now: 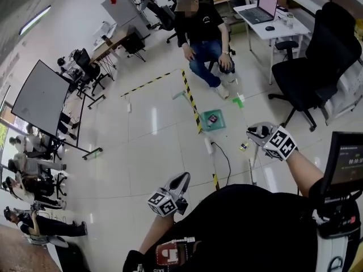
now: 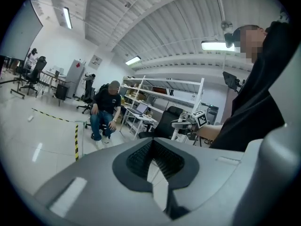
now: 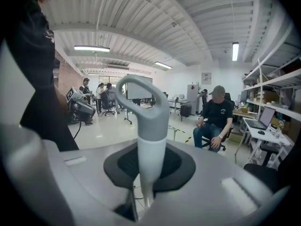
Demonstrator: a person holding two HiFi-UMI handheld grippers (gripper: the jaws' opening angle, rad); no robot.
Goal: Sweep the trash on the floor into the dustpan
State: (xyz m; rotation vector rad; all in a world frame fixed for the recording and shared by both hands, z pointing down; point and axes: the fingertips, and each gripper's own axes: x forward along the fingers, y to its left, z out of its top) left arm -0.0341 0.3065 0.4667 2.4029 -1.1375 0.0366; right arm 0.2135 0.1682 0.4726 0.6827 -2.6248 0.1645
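- Trash: one small piece lies on the floor just ahead of the right tongs. A green scrap lies farther off, near the seated person's shoes.
- Dustpan: teal, flat on the floor beside the hazard tape, apart from both pieces. It already holds one dark item with a pink patch; I can't tell what that is.
- Right tongs are clamped on a grey-white handle with a hooked top. That's probably the broom; its head isn't visible.
- Left tongs are spread with nothing between them, held low and well away from the dustpan.
- Risk: nothing braces the dustpan, so a sweep into it could push it away or knock out what's inside.
- Risk: a power strip and its cable lie just beside the near piece, so bristles could snag or drag the cord.
- Risk: the green scrap is close to the person's feet, leaving little room to swing.
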